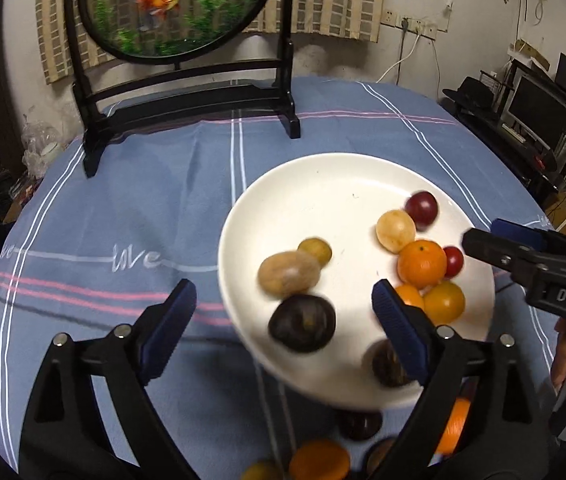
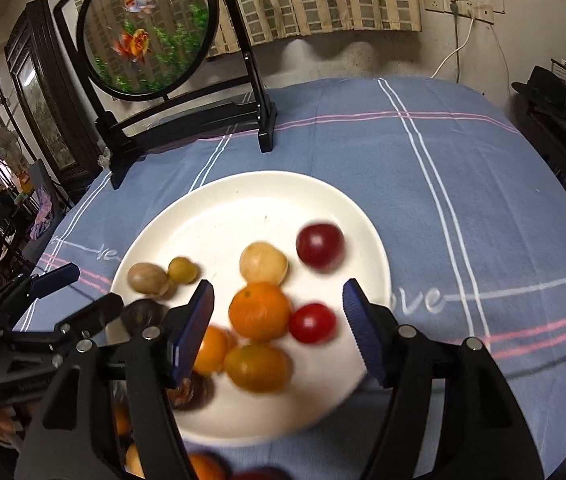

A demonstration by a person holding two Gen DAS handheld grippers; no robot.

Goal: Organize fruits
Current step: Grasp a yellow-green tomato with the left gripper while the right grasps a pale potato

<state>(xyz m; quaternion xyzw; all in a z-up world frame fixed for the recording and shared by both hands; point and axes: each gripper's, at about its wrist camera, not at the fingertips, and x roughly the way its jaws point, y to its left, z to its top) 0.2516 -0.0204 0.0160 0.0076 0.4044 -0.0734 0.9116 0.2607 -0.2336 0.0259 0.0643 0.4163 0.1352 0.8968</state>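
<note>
Fingers of both the left gripper [image 1: 283, 324] and right gripper [image 2: 279, 320] spread apart, empty, angled down over the plate [image 1: 323, 176] of fruit.

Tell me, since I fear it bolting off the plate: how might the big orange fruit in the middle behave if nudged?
The orange fruit looks round, so it would probably roll. Neighbours touching it, like the red fruit, may check it or get pushed. The white plate looks shallow, so its rim might not stop it.

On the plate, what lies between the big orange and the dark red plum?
A pale yellow fruit lies between the orange and the plum on the plate; the right wrist view shows it best.
</note>
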